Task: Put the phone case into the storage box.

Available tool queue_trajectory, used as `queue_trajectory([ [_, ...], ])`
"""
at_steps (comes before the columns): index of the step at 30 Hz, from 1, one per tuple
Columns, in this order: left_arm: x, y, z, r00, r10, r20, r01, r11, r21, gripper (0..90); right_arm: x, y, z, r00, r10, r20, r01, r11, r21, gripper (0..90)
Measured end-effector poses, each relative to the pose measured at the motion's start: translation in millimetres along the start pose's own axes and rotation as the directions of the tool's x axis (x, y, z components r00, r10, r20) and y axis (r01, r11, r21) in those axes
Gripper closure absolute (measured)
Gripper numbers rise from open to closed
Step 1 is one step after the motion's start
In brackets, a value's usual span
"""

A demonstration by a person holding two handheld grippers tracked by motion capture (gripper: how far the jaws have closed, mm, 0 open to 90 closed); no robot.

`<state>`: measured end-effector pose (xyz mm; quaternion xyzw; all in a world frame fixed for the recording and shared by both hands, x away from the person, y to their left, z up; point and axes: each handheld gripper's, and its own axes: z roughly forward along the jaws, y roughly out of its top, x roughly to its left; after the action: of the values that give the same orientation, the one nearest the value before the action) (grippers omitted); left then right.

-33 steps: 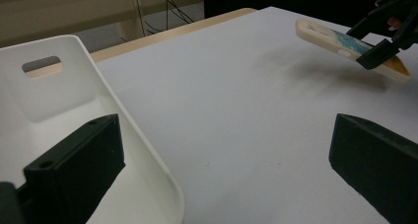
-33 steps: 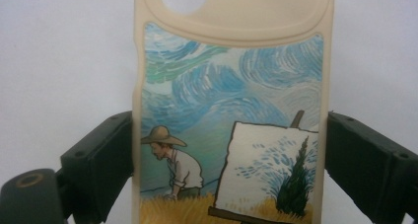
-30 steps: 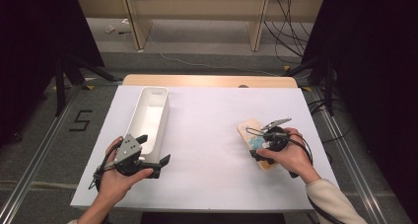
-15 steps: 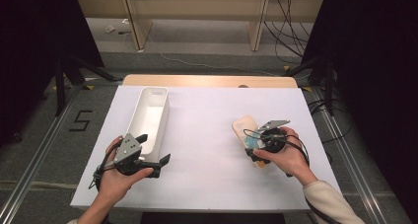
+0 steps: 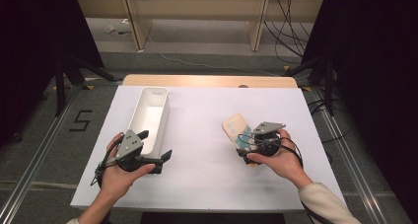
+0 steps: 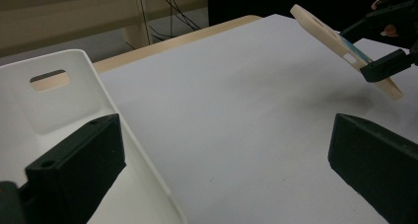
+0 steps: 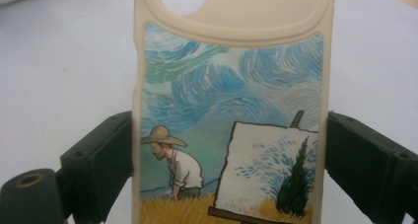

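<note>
Off the table (image 5: 207,150), right gripper (image 5: 252,144) has raised phone case (image 5: 235,128)

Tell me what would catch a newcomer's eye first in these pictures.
The painted phone case stands out first: cream-edged, with blue swirls, a man in a straw hat and an easel, clamped by its sides between the jaws of the right gripper at the right of the table and lifted at a tilt. Next comes the long white bin at the left of the white table, with the left gripper open at its near end.
</note>
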<state>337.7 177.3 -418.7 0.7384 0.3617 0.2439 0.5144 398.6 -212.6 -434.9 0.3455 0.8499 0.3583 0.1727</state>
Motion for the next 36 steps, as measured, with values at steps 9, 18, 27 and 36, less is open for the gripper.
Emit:
queue_trajectory([
  [9,-3.0,10.2,10.4,0.9998,0.002,0.019,-0.002,1.0000,-0.003,0.6,8.7,2.1,-1.3,0.9995,-0.025,-0.019,0.024,0.998,-0.052,11.1],
  [18,-4.8,23.8,25.0,0.9991,0.002,0.043,-0.002,0.9999,-0.014,0.6,15.7,3.5,-1.1,0.9984,-0.045,-0.033,0.043,0.996,-0.075,11.1],
  [27,-7.1,34.4,35.7,0.9982,0.004,0.059,-0.002,0.9997,-0.024,0.7,22.6,4.5,0.1,0.9969,-0.063,-0.048,0.059,0.995,-0.083,11.1],
  [36,-11.9,45.0,47.1,0.9968,0.013,0.079,-0.011,0.9995,-0.028,0.7,24.7,4.8,0.7,0.9964,-0.069,-0.049,0.064,0.994,-0.088,11.1],
])
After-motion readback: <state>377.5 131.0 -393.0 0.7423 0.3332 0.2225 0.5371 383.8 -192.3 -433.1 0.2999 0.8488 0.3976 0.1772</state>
